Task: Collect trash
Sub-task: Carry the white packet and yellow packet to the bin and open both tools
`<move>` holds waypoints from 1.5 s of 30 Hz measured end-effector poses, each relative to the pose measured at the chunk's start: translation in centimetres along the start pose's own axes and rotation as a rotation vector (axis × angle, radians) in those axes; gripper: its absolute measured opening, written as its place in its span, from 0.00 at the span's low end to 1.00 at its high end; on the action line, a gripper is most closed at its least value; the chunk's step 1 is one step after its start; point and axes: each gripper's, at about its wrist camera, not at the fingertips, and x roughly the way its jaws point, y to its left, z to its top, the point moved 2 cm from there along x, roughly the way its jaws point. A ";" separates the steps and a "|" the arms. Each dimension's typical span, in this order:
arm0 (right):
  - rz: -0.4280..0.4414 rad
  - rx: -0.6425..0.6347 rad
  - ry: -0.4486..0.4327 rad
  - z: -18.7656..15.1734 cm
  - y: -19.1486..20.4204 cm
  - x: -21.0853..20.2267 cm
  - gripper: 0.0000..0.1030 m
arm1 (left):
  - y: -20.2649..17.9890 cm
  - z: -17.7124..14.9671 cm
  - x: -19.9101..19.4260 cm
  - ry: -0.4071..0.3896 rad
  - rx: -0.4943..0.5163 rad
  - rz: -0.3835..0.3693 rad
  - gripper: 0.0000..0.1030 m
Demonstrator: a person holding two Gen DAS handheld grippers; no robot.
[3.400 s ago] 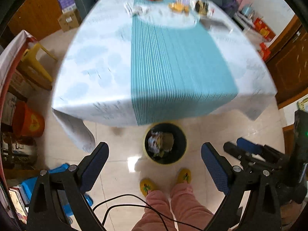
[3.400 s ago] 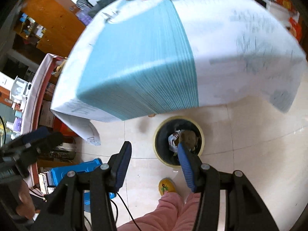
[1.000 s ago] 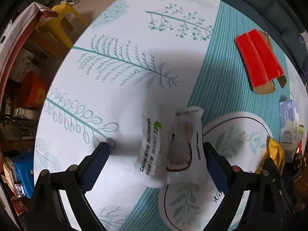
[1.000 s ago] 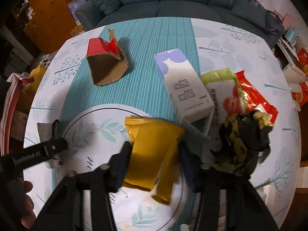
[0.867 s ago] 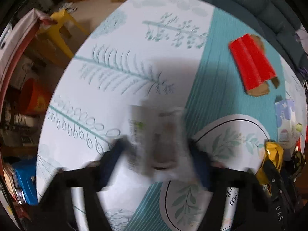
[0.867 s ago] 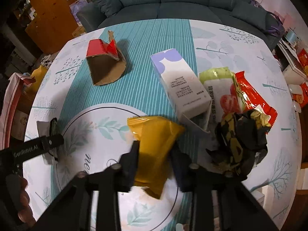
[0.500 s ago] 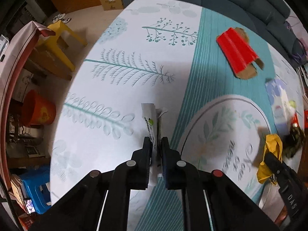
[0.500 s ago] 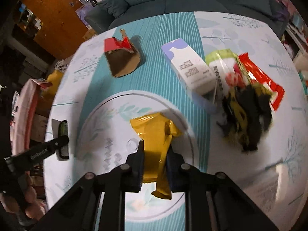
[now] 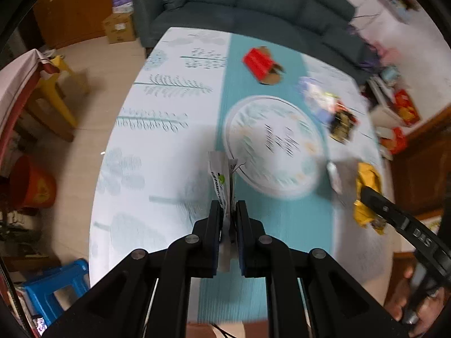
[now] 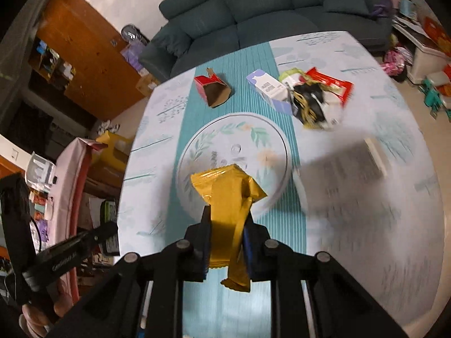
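My left gripper is shut on white snack wrappers and holds them above the table. My right gripper is shut on a yellow wrapper, lifted over the round plate print; it also shows in the left wrist view. A torn red carton, a white and purple carton, and a heap of green, red and black wrappers lie at the far end of the table.
A dark sofa stands behind the table. A yellow chair, an orange bucket and a blue stool are on the floor at the left. Wooden cabinets line the left wall.
Both grippers closed on their wrappers, lifted them off the table and pulled back toward the near end. The view now takes in more of the table and room.
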 end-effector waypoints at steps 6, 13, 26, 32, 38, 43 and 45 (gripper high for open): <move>0.006 0.060 -0.065 -8.2 1.2 -5.3 0.18 | 0.8 -6.9 -4.6 -0.037 0.084 -0.102 0.08; -0.007 0.126 -0.050 -18.1 1.8 -7.4 0.18 | 0.6 -15.2 -5.9 0.020 0.198 -0.132 0.08; -0.038 0.084 0.100 -28.0 -0.4 -6.9 0.18 | 0.6 -26.0 -1.7 0.152 0.194 -0.094 0.08; -0.054 0.098 0.203 -32.0 -5.1 -0.1 0.18 | 0.9 -29.8 5.9 0.215 0.125 -0.095 0.09; -0.035 0.151 0.253 -34.7 -10.2 9.4 0.18 | 2.0 -32.2 15.2 0.244 0.083 -0.082 0.10; -0.007 0.169 0.267 -36.3 -13.2 16.2 0.21 | 3.0 -33.7 22.2 0.256 0.061 -0.056 0.20; -0.006 0.154 0.272 -36.8 -14.0 18.5 0.22 | 3.3 -34.1 24.2 0.241 0.050 -0.047 0.26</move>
